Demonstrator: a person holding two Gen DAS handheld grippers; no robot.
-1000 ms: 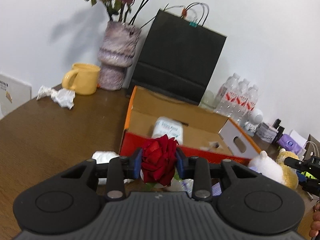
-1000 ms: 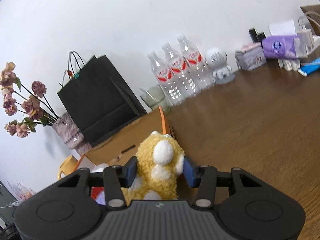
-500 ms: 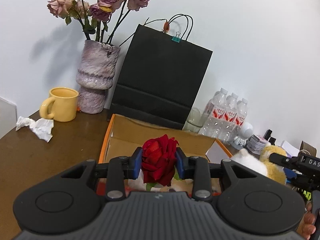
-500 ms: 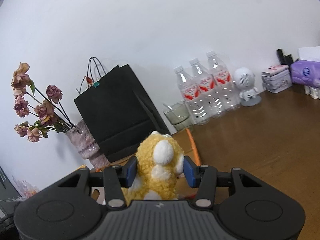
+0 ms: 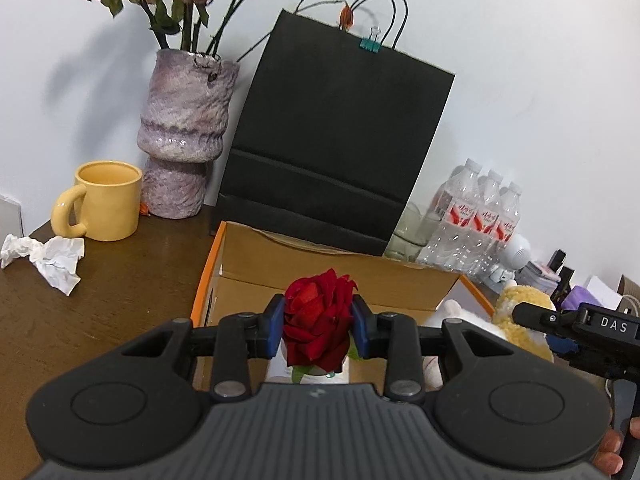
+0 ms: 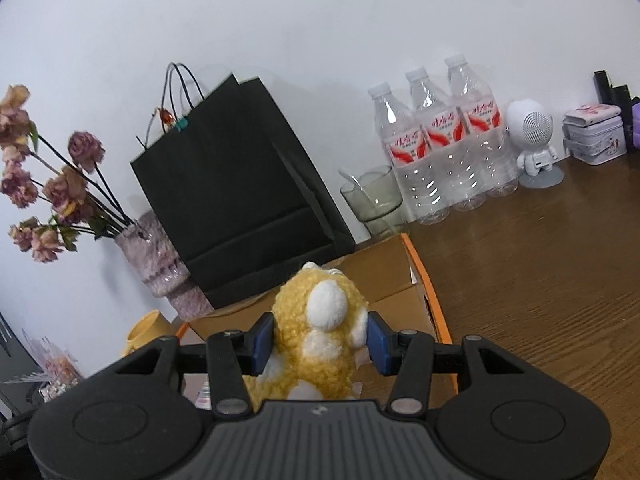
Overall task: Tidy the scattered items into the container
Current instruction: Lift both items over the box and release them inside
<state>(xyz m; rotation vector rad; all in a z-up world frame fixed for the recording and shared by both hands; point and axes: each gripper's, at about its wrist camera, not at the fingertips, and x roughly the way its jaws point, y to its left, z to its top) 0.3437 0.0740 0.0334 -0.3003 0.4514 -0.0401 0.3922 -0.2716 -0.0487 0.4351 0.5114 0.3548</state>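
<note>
At the left, the left gripper has its blue pads clamped on a red rose bloom, held above the near edge of the open orange-rimmed cardboard box. The petals look light, soft and easily bruised, so the gentle squeeze at the flower's sides suits it; its stem is mostly hidden. To the right, the right gripper is clamped on a fuzzy yellow-and-white plush toy over the same box. Light and squashy, it should tolerate a firm mid-body grip.
</note>
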